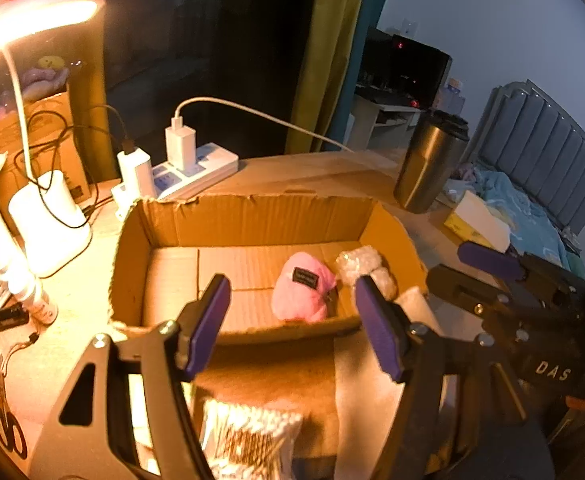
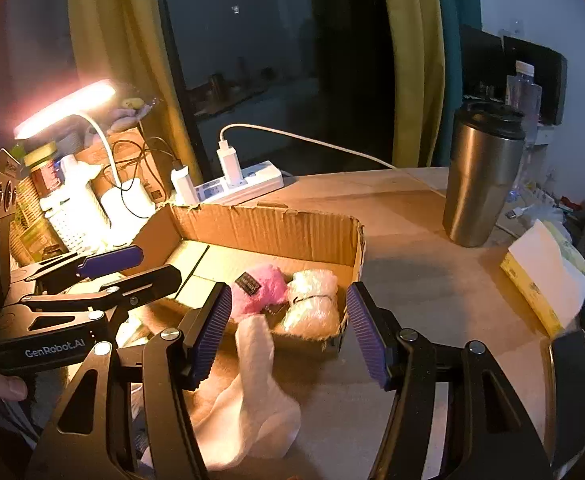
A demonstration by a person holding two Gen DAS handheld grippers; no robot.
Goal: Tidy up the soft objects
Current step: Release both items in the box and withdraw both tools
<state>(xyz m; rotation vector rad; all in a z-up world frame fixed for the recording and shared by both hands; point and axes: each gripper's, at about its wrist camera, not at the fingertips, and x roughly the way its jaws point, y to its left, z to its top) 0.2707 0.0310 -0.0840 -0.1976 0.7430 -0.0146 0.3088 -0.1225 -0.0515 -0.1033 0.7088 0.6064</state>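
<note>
- Near the worktop's front edge sat the cardboard box (image 2: 268,224), holding a pink plush (image 2: 258,288) and a bubble-wrapped bundle (image 2: 312,300) in its right front corner.
- A white sock (image 2: 252,392) lay outside, touching the box's front wall.
- Right gripper (image 2: 288,332) and left gripper (image 1: 292,324) hung with jaws spread, empty.
- A shallow pinch might let the limp sock snag the box rim.

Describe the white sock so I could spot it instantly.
Find the open cardboard box on the desk. Just outside its near wall, between the right gripper's fingers, lies the white sock. Unlike the pink plush and wrapped bundle, it is not in the box.
</note>
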